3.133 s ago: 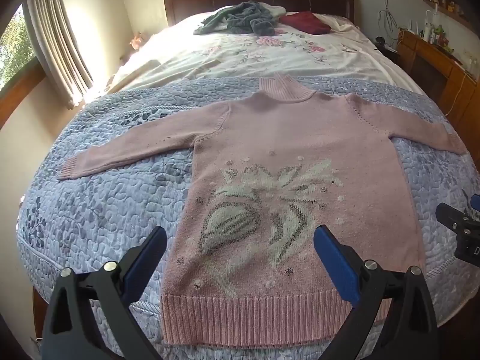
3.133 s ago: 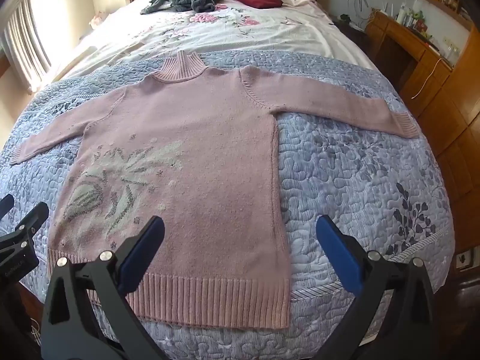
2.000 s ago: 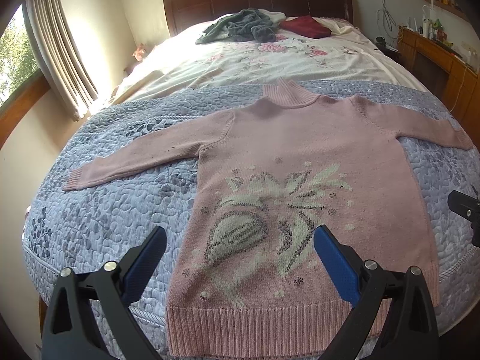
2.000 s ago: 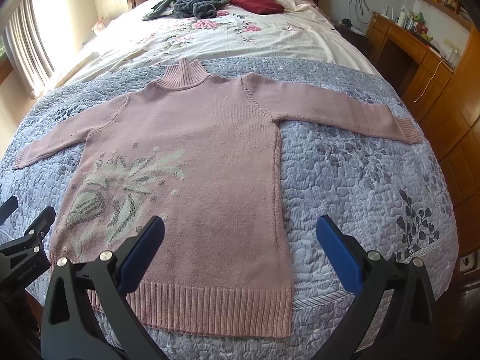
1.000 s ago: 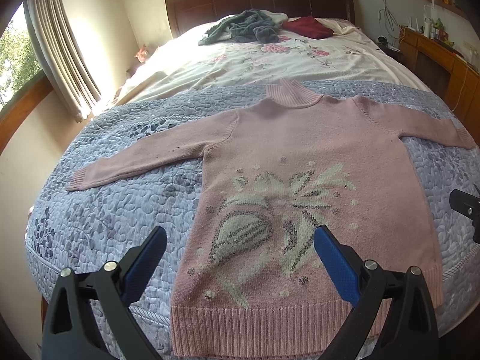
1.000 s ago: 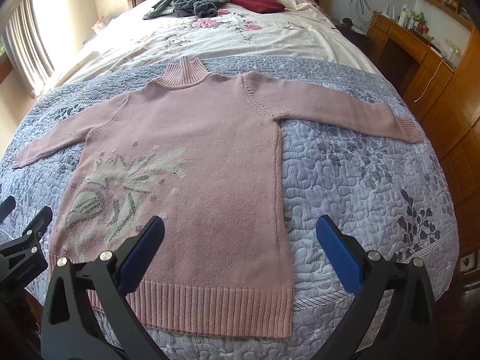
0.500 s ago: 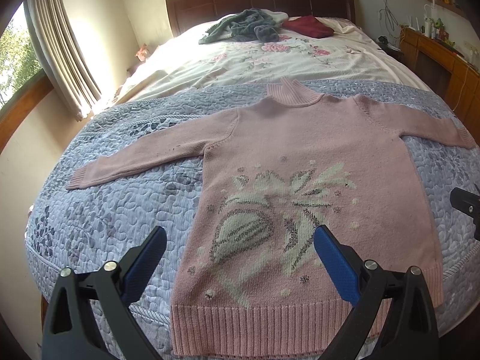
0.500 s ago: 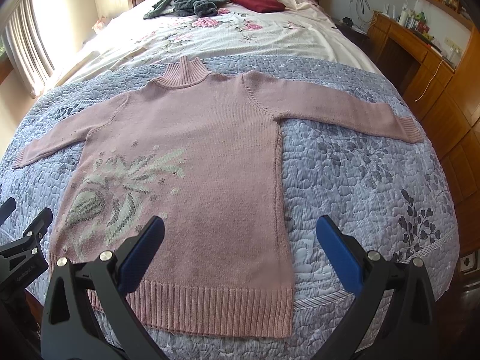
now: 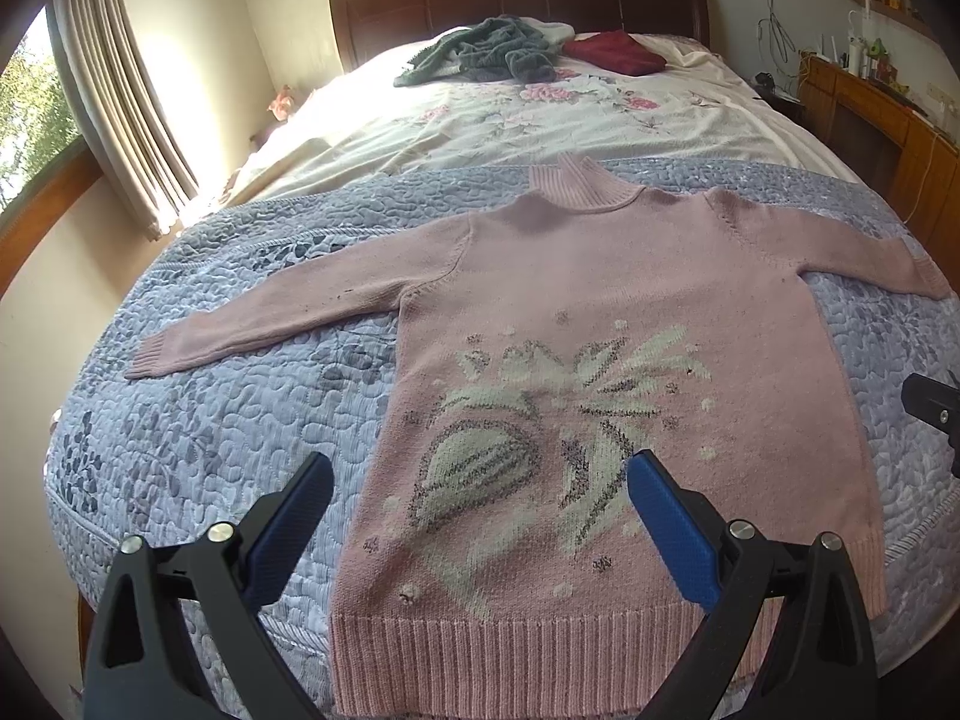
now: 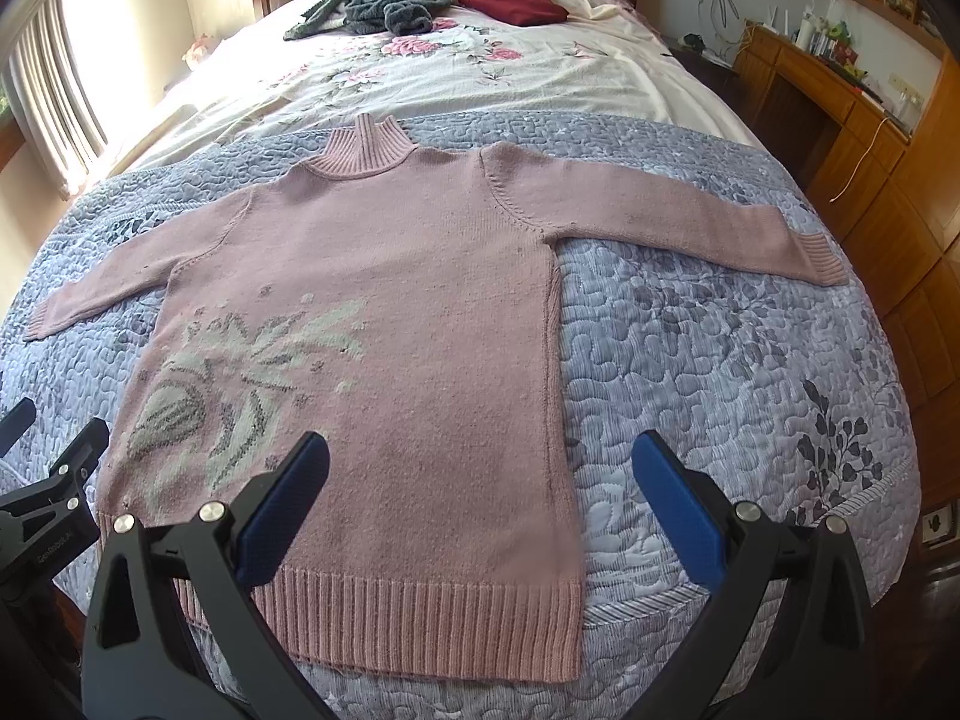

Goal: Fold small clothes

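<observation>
Pink sweater spread flat, face up, on the blue-grey quilt at the foot of the bed.

Both sleeves lie stretched out to the sides, the ribbed collar points toward the headboard, and the ribbed hem sits nearest the cameras. The left tool hovers above the hem with its blue pads spread wide, holding nothing; the right tool hangs over the sweater's right edge, likewise spread and empty. A grey garment and a dark red one rest near the headboard.
</observation>
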{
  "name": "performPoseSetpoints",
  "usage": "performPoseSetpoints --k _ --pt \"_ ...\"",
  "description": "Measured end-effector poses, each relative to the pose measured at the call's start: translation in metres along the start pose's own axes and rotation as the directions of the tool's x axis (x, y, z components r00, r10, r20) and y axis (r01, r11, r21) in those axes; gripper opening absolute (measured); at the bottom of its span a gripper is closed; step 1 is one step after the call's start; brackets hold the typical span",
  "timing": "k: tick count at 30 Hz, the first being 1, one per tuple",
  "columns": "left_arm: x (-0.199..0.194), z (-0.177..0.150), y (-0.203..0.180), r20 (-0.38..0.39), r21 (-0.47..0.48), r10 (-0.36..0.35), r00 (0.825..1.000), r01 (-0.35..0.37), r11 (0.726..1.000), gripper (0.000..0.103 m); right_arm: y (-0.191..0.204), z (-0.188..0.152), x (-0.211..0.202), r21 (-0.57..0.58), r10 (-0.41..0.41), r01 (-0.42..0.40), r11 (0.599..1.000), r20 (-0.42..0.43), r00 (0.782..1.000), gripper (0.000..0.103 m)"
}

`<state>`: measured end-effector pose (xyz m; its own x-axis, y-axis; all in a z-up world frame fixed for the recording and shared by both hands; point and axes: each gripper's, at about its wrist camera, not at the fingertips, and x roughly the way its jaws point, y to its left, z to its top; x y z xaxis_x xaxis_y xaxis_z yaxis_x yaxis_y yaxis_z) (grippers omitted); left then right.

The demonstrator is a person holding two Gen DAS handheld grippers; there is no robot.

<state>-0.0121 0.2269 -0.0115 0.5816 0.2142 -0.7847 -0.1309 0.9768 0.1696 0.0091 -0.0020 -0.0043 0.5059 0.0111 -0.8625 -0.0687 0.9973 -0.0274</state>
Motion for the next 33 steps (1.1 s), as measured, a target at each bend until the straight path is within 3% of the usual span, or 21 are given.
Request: performPoseSetpoints --k 5,8,10,13,15,20,25,29,33 --pt "0.008 0.003 -0.006 -0.01 0.005 -0.012 1.0 0.012 1.0 0.099 -0.008 0.004 0.008 0.008 0.005 -0.005 1.0 -0.003 1.0 0.1" --pt "0.023 0.012 -0.01 -0.032 -0.022 -0.09 0.995 0.089 0.996 0.099 -0.025 0.012 0.022 0.005 0.028 -0.028 1.0 0.008 1.0 0.1" --pt "0.039 0.026 -0.017 -0.043 -0.04 -0.102 0.994 0.101 0.994 0.099 -0.046 0.022 0.04 0.021 0.045 -0.044 0.999 -0.014 0.999 0.1" --pt "0.064 0.055 -0.038 -0.035 -0.03 -0.083 0.996 0.082 0.996 0.099 -0.102 0.048 0.071 0.109 0.054 -0.048 0.993 -0.053 0.997 0.1" --pt "0.078 0.077 -0.052 -0.02 -0.042 -0.084 0.996 0.084 0.996 0.099 -0.15 0.066 0.092 0.188 0.01 0.002 0.982 -0.059 0.998 0.1" --pt "0.111 0.131 -0.096 0.012 -0.036 -0.1 0.995 0.1 0.994 0.099 -0.277 0.108 0.155 0.362 -0.052 0.103 0.926 -0.149 0.987 0.1" --pt "0.14 0.169 -0.136 0.028 -0.044 -0.112 0.993 0.113 0.993 0.099 -0.38 0.128 0.2 0.495 -0.092 0.186 0.849 -0.208 0.974 0.1" --pt "0.162 0.184 -0.153 0.012 -0.051 -0.118 0.993 0.119 0.992 0.099 -0.43 0.127 0.225 0.591 -0.042 0.172 0.788 -0.226 0.973 0.1" --pt "0.18 0.19 -0.158 0.004 -0.038 -0.092 0.996 0.092 0.995 0.099 -0.45 0.128 0.241 0.607 -0.017 0.156 0.779 -0.228 0.974 0.1"
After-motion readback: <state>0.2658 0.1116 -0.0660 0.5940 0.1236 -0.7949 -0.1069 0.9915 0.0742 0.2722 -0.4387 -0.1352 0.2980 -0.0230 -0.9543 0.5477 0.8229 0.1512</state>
